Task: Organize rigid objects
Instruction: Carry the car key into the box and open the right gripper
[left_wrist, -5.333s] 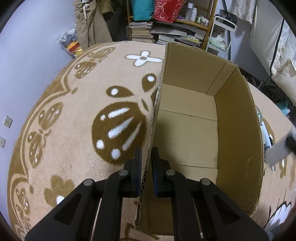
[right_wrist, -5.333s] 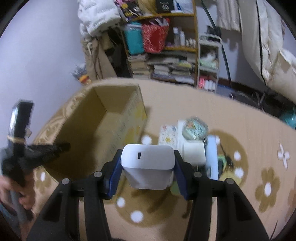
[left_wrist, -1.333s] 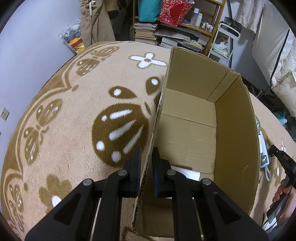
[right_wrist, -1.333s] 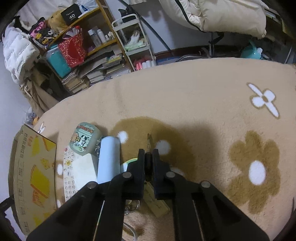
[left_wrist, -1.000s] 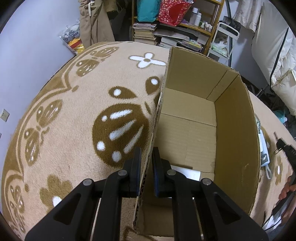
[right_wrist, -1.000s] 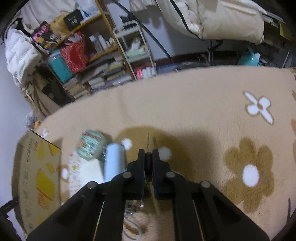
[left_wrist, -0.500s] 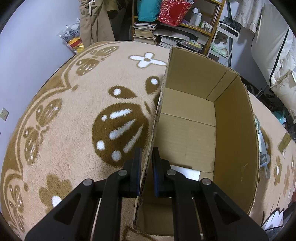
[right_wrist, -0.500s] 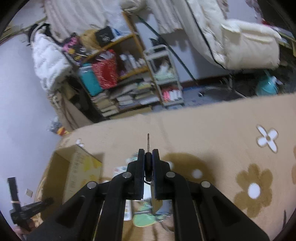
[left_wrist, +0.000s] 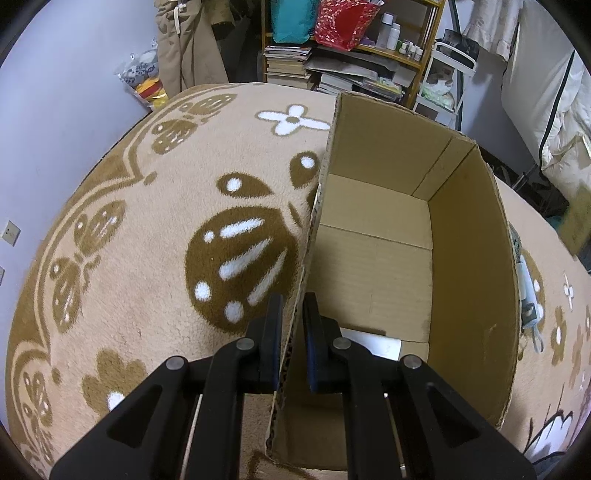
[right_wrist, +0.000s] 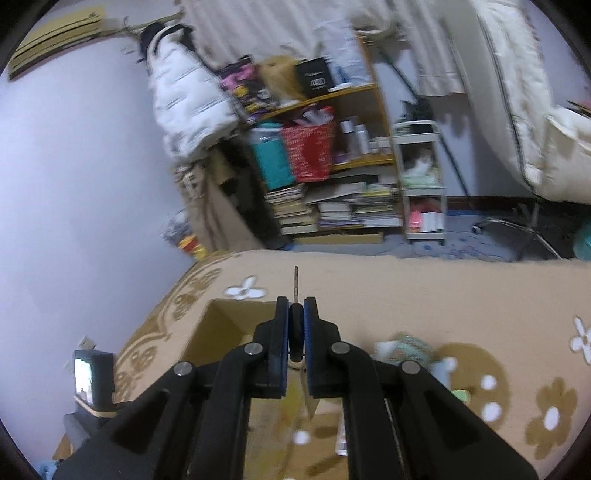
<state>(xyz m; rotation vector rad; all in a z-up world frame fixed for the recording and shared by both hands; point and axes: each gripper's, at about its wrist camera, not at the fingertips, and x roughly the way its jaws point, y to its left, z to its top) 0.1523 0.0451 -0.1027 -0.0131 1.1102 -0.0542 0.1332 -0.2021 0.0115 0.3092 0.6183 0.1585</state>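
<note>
The left gripper (left_wrist: 291, 339) was clamped on the near wall of the cardboard box (left_wrist: 472, 295), one finger outside and one inside, pinning it at the lower centre of the left view. Thin card like that is light and a bit bendy, so a pinch on the rim looked right for steadying it, though it would likely buckle if tugged hard.

Over in the right view, the right gripper (right_wrist: 296, 332) sat lower centre, its fingers squeezed almost together on a small dark thing (right_wrist: 295, 328) with a thin metal pin (right_wrist: 296, 280) poking up out of it (a key or small tool, perhaps; too little showed to tell). It looked stiff, light and narrow, probably prone to twisting or slipping between flat pads, so gripping the broad dark body rather than the pin seemed the safer hold. It hung above the carpet (right_wrist: 424, 295), just over the box's far corner as that view framed it.

Inside the box, a white flat-topped object (left_wrist: 373, 341) lay at the near end of the floor, partly hidden behind the left gripper's fingers; the rest of the floor showed bare cardboard. Outside, a blurred pile of small things (right_wrist: 410, 350) lay on the carpet to the right of the box, lower right of the right view.
</note>
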